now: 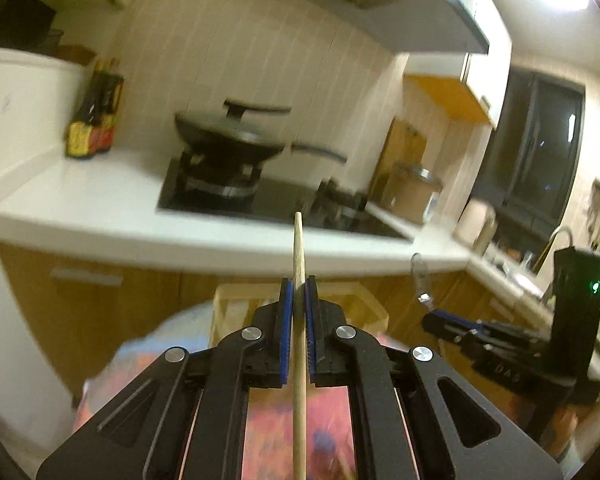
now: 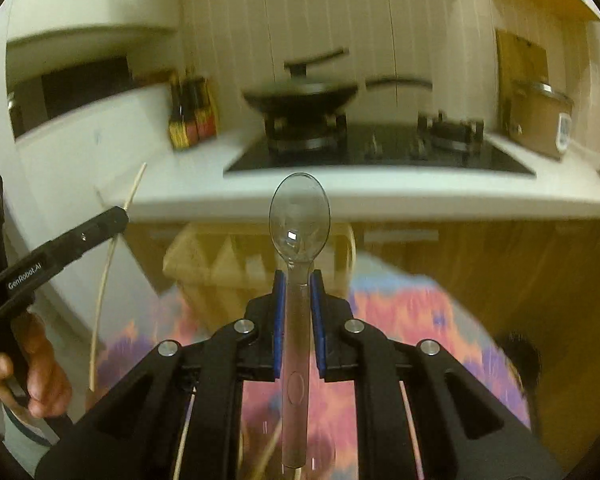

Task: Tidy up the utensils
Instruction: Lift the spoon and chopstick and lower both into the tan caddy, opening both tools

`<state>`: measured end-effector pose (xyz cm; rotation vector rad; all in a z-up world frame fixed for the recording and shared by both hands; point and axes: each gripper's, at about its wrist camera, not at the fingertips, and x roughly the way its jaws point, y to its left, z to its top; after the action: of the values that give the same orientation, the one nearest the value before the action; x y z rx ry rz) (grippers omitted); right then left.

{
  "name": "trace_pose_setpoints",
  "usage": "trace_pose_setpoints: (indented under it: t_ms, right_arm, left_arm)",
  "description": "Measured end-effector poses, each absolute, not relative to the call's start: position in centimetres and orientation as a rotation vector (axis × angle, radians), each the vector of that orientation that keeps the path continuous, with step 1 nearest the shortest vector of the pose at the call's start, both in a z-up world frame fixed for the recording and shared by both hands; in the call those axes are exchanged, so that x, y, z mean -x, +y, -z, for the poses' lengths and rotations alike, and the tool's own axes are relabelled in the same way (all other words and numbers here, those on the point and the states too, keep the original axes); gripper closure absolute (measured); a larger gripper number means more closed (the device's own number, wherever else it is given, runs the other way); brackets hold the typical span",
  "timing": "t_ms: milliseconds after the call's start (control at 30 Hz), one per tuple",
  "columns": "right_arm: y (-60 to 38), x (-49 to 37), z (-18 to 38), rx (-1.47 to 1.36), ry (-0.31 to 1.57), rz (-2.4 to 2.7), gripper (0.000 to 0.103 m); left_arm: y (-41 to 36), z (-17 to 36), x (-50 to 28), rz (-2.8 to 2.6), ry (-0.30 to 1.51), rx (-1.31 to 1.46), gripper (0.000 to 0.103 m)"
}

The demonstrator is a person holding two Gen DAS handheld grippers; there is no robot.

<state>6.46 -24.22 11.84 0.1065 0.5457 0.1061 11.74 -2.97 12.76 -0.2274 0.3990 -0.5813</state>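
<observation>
My left gripper is shut on a wooden chopstick that points up and forward between the blue pads. It also shows in the right wrist view at the left, with the chopstick through it. My right gripper is shut on a clear plastic spoon, bowl upward. The right gripper also shows in the left wrist view, at the right. A pale wooden organizer box stands ahead on a colourful cloth; it also shows in the left wrist view.
A white counter holds a black hob with a lidded wok, sauce bottles and a pot. Wooden cabinets run below. Loose chopsticks lie on the cloth. A sink tap is at right.
</observation>
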Motion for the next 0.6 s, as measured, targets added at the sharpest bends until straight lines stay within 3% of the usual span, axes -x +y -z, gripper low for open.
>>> trace_pose_setpoints:
  t_ms: [267, 600]
  right_arm:
    - [-25.4, -13.2, -14.2, -0.148, 0.392, -0.115, 0.093]
    - [-24.7, -17.7, -11.0, -0.085, 0.292, -0.035, 0.093]
  left_arm:
    - [-5.0, -15.3, -17.5, 0.57, 0.265, 0.273, 0.099]
    - [-5.5, -11.8, -21.9, 0.424, 0.176, 0.266, 0.099]
